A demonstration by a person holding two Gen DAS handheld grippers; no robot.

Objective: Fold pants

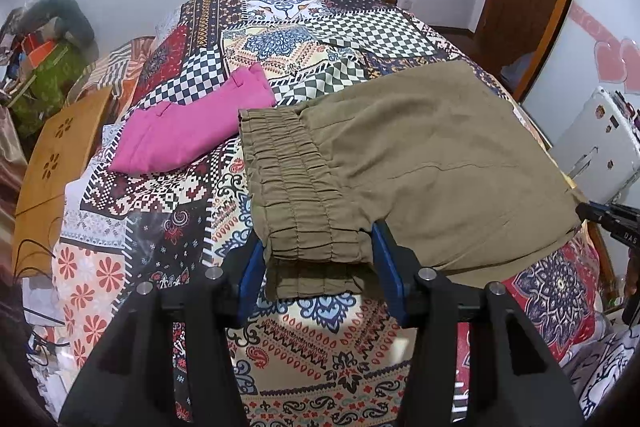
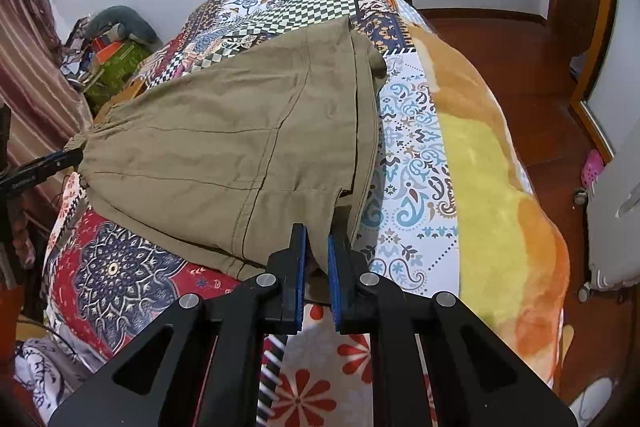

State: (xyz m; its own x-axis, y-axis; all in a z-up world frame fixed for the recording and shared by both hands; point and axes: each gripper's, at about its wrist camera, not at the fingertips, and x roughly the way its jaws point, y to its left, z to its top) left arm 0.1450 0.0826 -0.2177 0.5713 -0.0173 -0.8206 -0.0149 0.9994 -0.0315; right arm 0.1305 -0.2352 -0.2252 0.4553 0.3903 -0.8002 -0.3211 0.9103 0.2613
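While the khaki pants (image 1: 420, 155) lie folded on the patterned bed (image 1: 304, 355), the left hand-held gripper (image 1: 320, 259) stands half open around the elastic waistband (pads not clearly pressing), and the right hand-held gripper (image 2: 318, 259) pinches their near corner.

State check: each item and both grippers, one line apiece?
olive pants: folded, flat on bed
pink garment: folded, lying aside
left gripper: open, straddling waistband corner
right gripper: shut on pants hem
bedspread: spread over bed
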